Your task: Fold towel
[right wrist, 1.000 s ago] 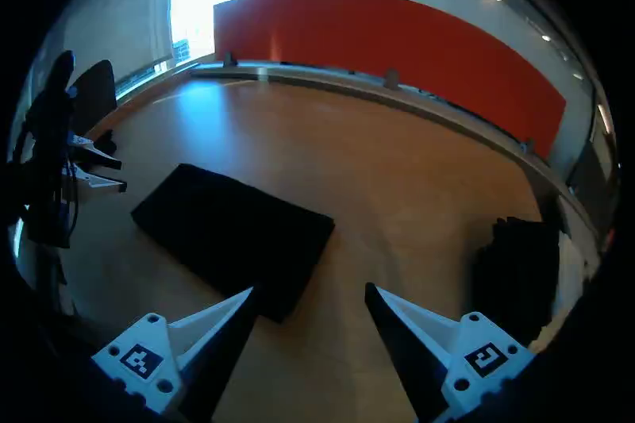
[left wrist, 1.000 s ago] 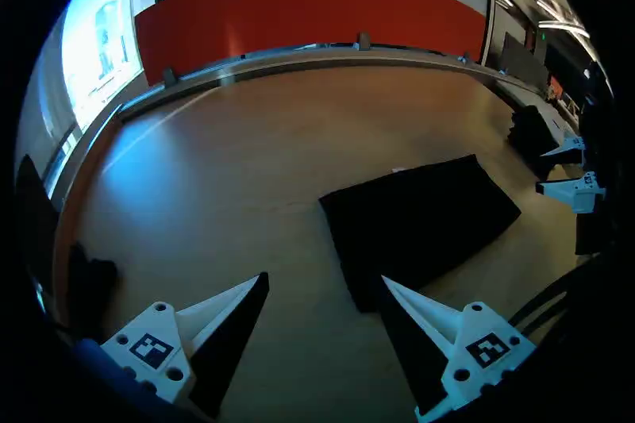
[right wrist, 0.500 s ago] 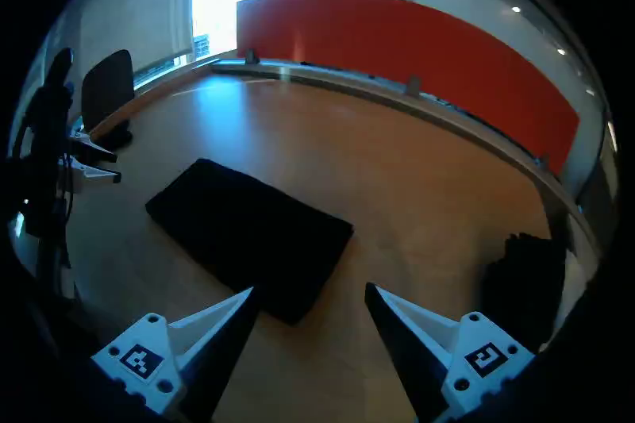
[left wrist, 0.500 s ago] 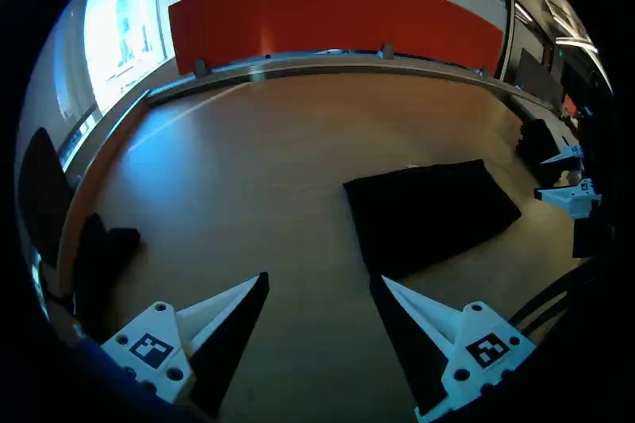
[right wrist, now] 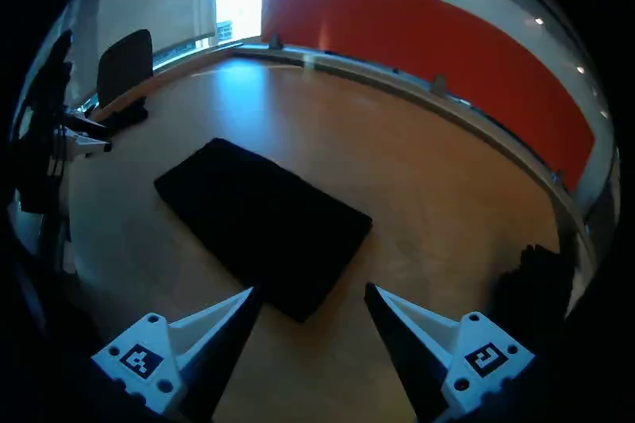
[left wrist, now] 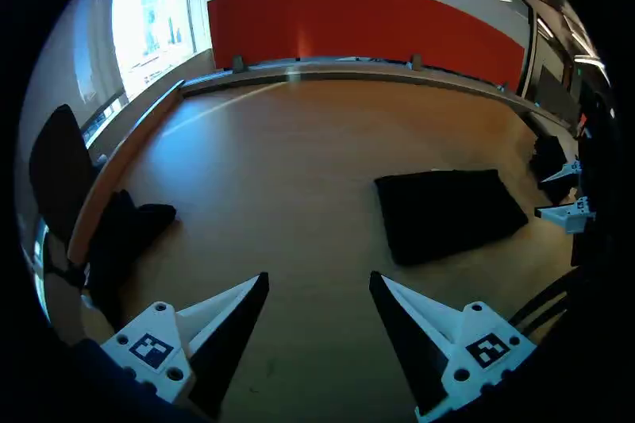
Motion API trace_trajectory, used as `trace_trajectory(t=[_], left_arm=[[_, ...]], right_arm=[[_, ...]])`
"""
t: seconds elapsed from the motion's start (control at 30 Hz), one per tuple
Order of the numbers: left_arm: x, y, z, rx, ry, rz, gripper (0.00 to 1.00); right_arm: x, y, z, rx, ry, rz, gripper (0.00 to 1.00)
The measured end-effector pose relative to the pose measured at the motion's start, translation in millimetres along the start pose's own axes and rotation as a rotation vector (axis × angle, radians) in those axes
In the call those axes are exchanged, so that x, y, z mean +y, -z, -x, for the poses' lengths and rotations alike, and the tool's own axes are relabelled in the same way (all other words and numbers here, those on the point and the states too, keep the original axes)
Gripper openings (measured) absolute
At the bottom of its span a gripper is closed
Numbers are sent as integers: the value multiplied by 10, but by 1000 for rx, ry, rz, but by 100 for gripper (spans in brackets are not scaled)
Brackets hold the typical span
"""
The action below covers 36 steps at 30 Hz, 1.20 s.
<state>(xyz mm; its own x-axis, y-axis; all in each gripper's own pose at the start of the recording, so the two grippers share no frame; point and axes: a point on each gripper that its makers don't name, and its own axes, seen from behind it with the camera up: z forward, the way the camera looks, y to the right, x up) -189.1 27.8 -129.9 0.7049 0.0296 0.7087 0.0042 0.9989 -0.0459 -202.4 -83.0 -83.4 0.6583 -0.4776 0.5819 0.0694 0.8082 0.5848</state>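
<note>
- Towel [left wrist: 448,213] [right wrist: 262,221]: 1, black, a flat rectangle lying on the table, with nothing gripping it.
- Table [left wrist: 262,169] [right wrist: 444,185]: wood-toned, with bare surface on every side of the towel.
- Left gripper [left wrist: 317,276]: 2 fingers spread apart with nothing between them. It is held short of the towel, which lies ahead and to the right of its fingertips, apart from them. In the right gripper view it [right wrist: 107,137] shows off the towel's left end, well apart.
- Right gripper [right wrist: 309,288]: 2 fingers spread apart and holding nothing. The towel's near corner shows in the gap between them, unclamped. In the left gripper view it [left wrist: 541,197] shows just past the towel's right end, fingers apart.
- Panel [left wrist: 365,22] [right wrist: 444,50]: red, upright, beyond the towel along the table's far edge.
- Chair [left wrist: 55,169] [right wrist: 123,66]: dark, far left of the towel, past the table edge.
- Pile [left wrist: 127,224]: dark cloth, left of the towel, by the chair.
- Stack [right wrist: 532,280]: dark cloth, right of the towel, well apart.
</note>
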Motion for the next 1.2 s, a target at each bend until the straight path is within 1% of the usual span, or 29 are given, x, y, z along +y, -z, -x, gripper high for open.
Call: trace_trajectory(t=[0.23,0.37,0.5,0.7,0.87,1.03,1.1,1.2], left_arm=[[-72,145,88,-2,25,-29,94],[-89,192,149,-9,30,-38,94],[-113,221,193,-14,32,-47,94],[-151,246,223,-18,43,-54,94],[-177,261,244,-21,48,-57,94],[-187,268,248,-21,49,-58,94],[-186,267,250,-22,49,-58,94],[-184,262,252,-22,48,-57,94]], right_arm=[[-32,-133,232,-42,5,-29,99],[-46,-175,343,-62,11,-42,95],[-48,-201,404,-79,22,-52,87],[-18,-252,413,-95,36,-66,76],[-44,-273,403,-107,51,-95,61],[-80,-268,417,-128,58,-126,44],[-81,-264,426,-137,61,-132,39],[-67,-269,453,-150,72,-131,39]])
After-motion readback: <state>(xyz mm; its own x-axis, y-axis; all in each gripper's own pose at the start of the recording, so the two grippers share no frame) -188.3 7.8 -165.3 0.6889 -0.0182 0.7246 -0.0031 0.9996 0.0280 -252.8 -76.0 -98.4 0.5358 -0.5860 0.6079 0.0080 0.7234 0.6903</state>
